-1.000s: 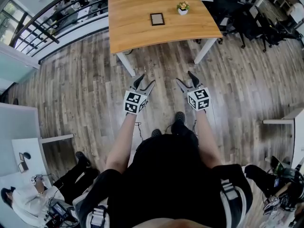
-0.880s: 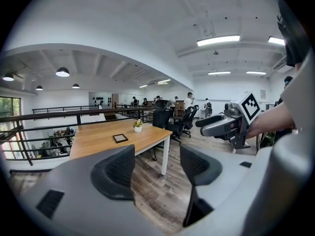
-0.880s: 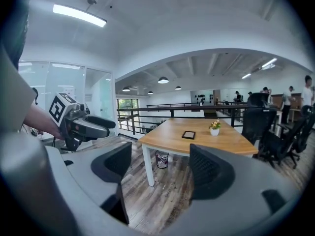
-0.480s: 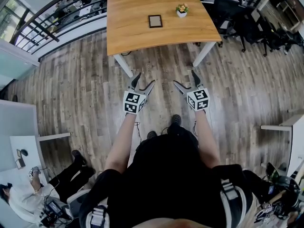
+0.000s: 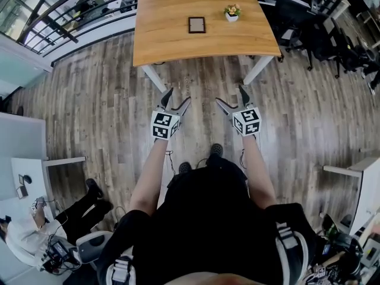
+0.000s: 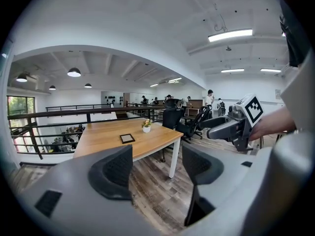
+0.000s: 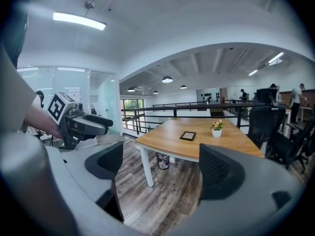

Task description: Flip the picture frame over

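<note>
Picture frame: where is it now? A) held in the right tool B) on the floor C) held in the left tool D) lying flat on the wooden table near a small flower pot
D: the picture frame lies flat on the table, near the flower pot, while the left tool and right tool are open and empty over the floor.

Wooden surface (image 5: 172,37) on white legs (image 5: 153,79). Carries: one dark picture frame (image 5: 196,24), lying flat near the middle; one small white pot of flowers (image 5: 231,12), near it, not touching.
</note>
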`<state>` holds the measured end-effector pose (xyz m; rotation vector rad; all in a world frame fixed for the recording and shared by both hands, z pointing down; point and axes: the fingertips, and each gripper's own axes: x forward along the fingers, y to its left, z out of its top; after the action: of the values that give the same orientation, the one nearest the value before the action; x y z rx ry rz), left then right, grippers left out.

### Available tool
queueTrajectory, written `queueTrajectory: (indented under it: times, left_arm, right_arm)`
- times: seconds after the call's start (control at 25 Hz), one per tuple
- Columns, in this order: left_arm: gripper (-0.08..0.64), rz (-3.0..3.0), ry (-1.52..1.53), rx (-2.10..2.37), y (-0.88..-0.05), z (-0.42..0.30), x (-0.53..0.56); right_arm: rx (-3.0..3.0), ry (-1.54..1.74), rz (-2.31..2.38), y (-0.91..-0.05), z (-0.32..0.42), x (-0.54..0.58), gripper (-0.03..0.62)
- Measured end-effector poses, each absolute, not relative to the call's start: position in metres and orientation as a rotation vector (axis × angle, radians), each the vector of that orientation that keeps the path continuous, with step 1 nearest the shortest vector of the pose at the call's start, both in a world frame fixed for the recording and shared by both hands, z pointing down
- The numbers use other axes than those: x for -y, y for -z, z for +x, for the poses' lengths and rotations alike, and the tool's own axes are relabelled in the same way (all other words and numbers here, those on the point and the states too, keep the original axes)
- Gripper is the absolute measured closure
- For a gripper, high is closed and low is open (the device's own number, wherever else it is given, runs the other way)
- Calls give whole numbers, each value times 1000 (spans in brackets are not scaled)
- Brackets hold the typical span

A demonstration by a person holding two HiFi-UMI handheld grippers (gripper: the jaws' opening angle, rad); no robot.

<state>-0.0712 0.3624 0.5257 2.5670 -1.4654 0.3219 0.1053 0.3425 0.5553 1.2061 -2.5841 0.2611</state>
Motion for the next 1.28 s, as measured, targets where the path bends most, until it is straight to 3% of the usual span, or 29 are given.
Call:
queueTrajectory:
  times: [1.28]
  left_arm:
    - [242,2339,-266,1649,-549,-53,-296]
  right_arm:
    - [2573,-354,1119,-588,168,-275,130]
